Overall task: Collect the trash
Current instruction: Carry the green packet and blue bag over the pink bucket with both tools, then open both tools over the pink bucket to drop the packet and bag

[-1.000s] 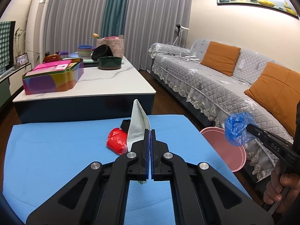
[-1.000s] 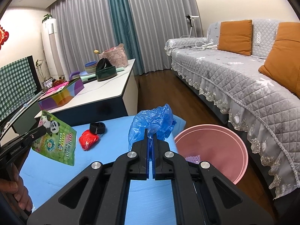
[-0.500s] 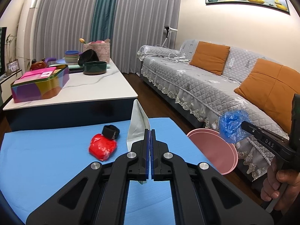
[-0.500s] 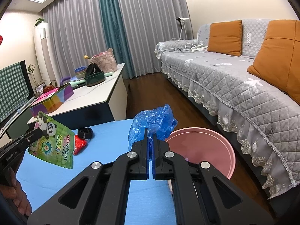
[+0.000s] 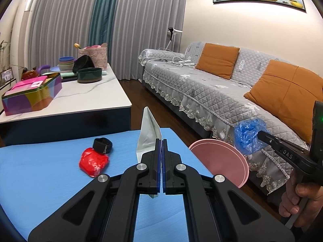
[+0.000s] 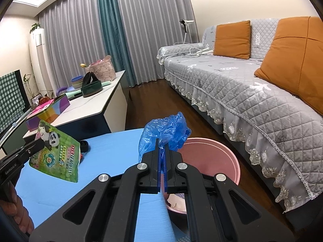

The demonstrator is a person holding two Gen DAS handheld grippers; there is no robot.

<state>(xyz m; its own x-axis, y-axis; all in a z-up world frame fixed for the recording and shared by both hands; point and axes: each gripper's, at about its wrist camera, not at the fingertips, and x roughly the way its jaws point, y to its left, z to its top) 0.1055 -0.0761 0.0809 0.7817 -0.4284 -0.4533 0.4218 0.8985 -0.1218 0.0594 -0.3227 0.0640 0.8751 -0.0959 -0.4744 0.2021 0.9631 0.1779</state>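
Note:
My left gripper (image 5: 161, 141) is shut on a snack pouch (image 5: 148, 133), silver edge-on here; the right wrist view shows its green panda-printed face (image 6: 57, 152) hanging over the blue table (image 5: 40, 173). My right gripper (image 6: 162, 141) is shut on a crumpled blue plastic bag (image 6: 164, 133), held just left of the pink basin's rim. The same bag (image 5: 249, 136) shows at the right of the left wrist view, above the pink basin (image 5: 220, 157). The pink basin (image 6: 214, 159) stands on the floor beside the table. A red crumpled wrapper (image 5: 93, 161) and a black band (image 5: 103, 145) lie on the table.
A white marble coffee table (image 5: 84, 98) behind holds a colourful tin (image 5: 32, 96), bowls and a basket. A grey quilted sofa (image 6: 252, 100) with orange cushions runs along the right. Dark wood floor lies between them. A hand (image 5: 300, 199) grips the right gripper's handle.
Both grippers have shifted right toward the pink basin, each keeping its load. The red wrapper and black band slide left in the left wrist view; the basin looms larger in the right one.

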